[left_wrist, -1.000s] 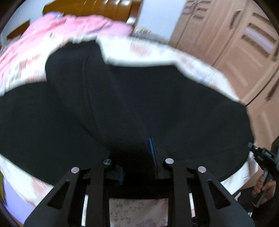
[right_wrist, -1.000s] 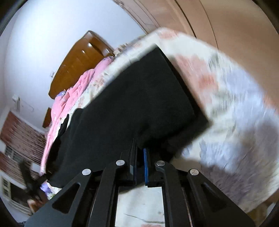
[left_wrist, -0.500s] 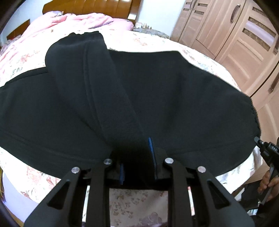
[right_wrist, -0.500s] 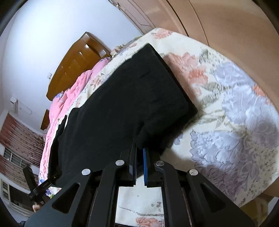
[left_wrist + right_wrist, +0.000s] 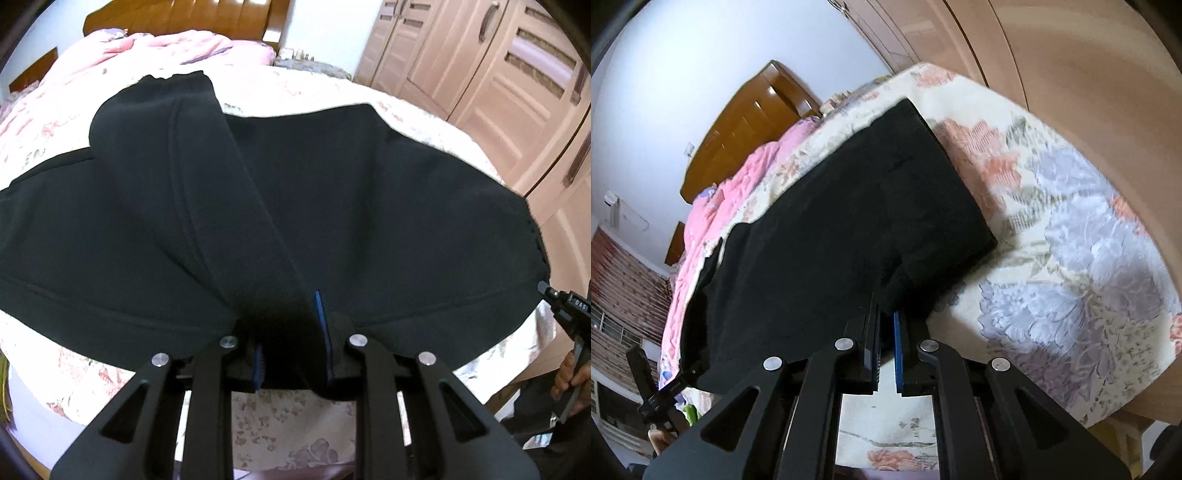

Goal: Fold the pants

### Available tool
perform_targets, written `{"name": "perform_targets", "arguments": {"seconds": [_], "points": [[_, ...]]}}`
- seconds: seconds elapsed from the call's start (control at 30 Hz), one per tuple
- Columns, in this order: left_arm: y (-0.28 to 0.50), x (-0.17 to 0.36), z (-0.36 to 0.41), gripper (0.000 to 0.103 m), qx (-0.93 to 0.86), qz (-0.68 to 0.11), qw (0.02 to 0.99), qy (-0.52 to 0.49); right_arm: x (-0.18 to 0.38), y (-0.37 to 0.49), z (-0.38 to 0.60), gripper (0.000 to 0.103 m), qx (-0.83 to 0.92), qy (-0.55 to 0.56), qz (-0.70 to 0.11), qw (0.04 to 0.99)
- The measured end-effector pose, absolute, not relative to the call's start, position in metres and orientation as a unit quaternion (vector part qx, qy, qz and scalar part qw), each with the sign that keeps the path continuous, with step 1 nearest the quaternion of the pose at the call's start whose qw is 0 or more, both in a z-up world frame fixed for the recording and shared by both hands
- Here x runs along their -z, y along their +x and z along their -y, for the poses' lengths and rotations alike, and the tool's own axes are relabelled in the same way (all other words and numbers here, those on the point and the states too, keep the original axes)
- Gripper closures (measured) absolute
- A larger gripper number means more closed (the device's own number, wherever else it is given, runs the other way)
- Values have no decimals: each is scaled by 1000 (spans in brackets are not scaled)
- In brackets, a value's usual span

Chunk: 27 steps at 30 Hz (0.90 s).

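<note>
The black pants (image 5: 332, 206) lie spread across the floral bedspread (image 5: 1071, 258), left gripper (image 5: 291, 354) clenched on a fold at 6 o'clock, right gripper (image 5: 885, 354) pinching the edge — mid-fold, I judge — next needing both carried toward 12 o'clock together.

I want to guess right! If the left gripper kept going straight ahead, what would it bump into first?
Probably the black pants. The left gripper is already clamped on a fold of them, and more black cloth fills the way ahead across the bed.
</note>
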<state>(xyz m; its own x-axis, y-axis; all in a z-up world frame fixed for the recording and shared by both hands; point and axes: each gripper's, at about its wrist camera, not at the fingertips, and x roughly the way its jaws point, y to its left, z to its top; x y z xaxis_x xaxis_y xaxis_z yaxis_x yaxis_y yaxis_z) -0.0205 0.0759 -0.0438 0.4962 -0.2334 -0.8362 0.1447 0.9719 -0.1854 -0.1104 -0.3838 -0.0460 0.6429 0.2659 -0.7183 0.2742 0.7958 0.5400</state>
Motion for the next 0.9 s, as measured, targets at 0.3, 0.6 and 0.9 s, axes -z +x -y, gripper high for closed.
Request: {"name": "perform_targets", "arguments": {"seconds": [0.3, 0.6, 0.9], "points": [[-25, 47, -75, 66, 96, -475, 875, -26, 42, -110, 377, 98, 9, 287, -441, 850], [-26, 46, -75, 57, 94, -472, 876, -28, 6, -119, 345, 33, -60, 248, -438, 862], [-24, 46, -82, 55, 103, -476, 872, -50, 41, -109, 315, 56, -117, 296, -471, 823]]}}
